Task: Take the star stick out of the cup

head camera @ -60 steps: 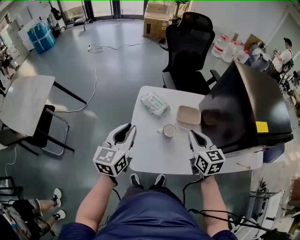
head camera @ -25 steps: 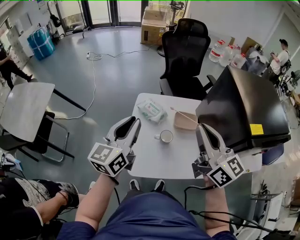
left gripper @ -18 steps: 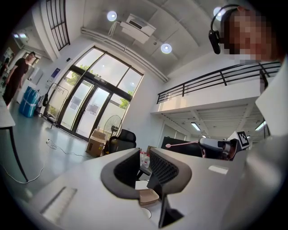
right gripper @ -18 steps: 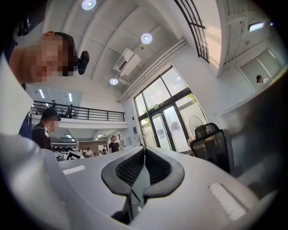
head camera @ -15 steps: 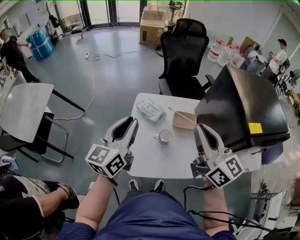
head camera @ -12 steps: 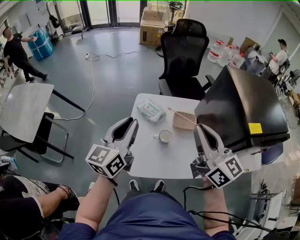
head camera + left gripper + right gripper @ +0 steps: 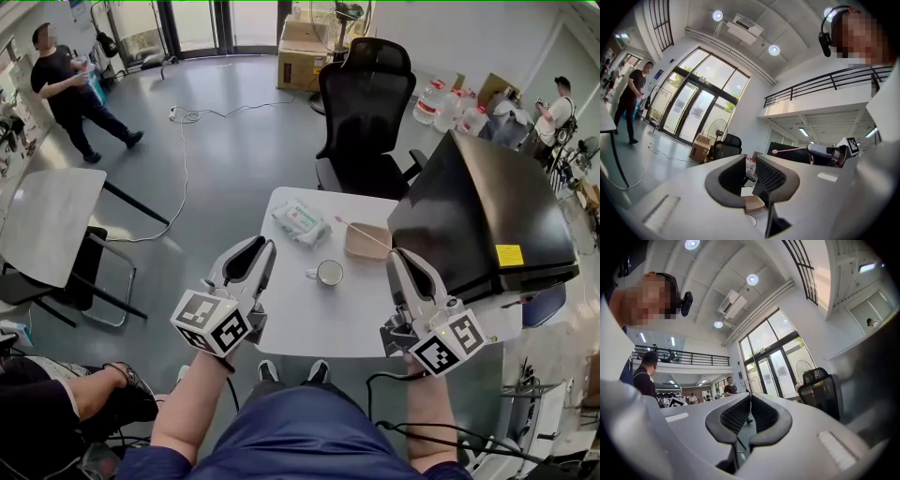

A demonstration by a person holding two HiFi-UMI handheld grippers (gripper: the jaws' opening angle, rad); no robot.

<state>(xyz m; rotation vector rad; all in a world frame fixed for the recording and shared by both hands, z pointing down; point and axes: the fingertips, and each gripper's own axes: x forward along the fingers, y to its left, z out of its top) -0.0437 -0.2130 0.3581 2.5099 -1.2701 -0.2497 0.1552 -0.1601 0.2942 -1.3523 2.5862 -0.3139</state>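
step: star stick [image 7: 364, 233] is out of cup [image 7: 329, 273], removal looks done | right gripper [image 7: 398, 255] clamped on it, held above table's [image 7: 319, 323] far-right corner | cup mid-table | left gripper [image 7: 259, 246] jaws apart, empty | next: hold or set down clear of cup

Left hand-held gripper [image 7: 262, 248] parted; right hand-held gripper [image 7: 395, 254] clamped on star stick [image 7: 362, 231]

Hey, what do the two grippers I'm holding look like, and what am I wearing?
The left gripper and right gripper are pale grey shells with black ribbed jaws. Each carries a white cube of black square markers. A black cable hangs below the right one. Forearms are bare; the clothing is dark blue.
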